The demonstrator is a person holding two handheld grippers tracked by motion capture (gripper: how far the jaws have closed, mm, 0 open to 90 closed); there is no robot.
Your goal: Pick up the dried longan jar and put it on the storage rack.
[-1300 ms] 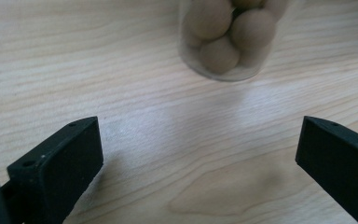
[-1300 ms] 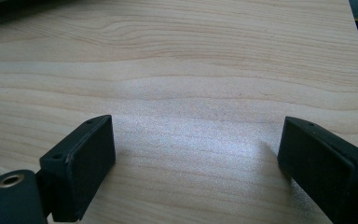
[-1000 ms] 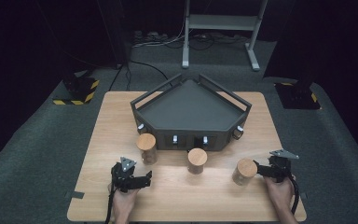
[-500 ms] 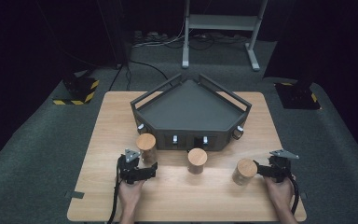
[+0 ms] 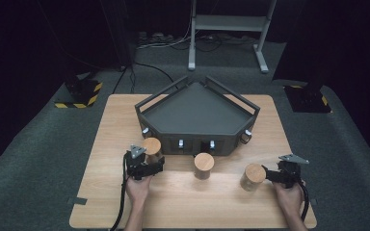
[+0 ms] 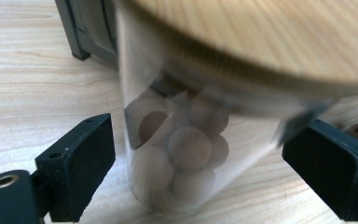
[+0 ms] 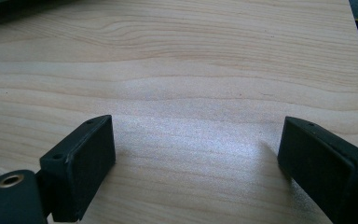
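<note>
Straddling the left-hand jar (image 6: 186, 154), your left claw (image 5: 147, 166) has its jaws spread wide with the glass between them and a gap showing on each side, so nothing is gripped yet. That jar stands on the table (image 5: 125, 120) just in front of the dark five-sided tray (image 5: 197, 113), near its front left corner. Your right claw (image 5: 274, 175) is also wide and holds nothing; the right gripper view looks along its jaws at bare wood, and from above it sits just to the right of the right-hand jar (image 5: 253, 176), though whether it touches is hard to tell. A third jar (image 5: 204, 165) stands between the two, near the tray's front wall.

Expect the jars to be rigid, smooth and likely slippery: clear glass walls, a broad wooden lid (image 6: 270, 37), and round brownish balls inside that may shift and add some weight. Take hold on the straight glass wall below the lid, squarely across the middle, since the lid may only be resting on top. Glass will not forgive a drop or a knock against the tray.

Your table is pale wood, flat and slightly glossy. Around it lie grey carpet, cables and a metal stand, in a dark room.
</note>
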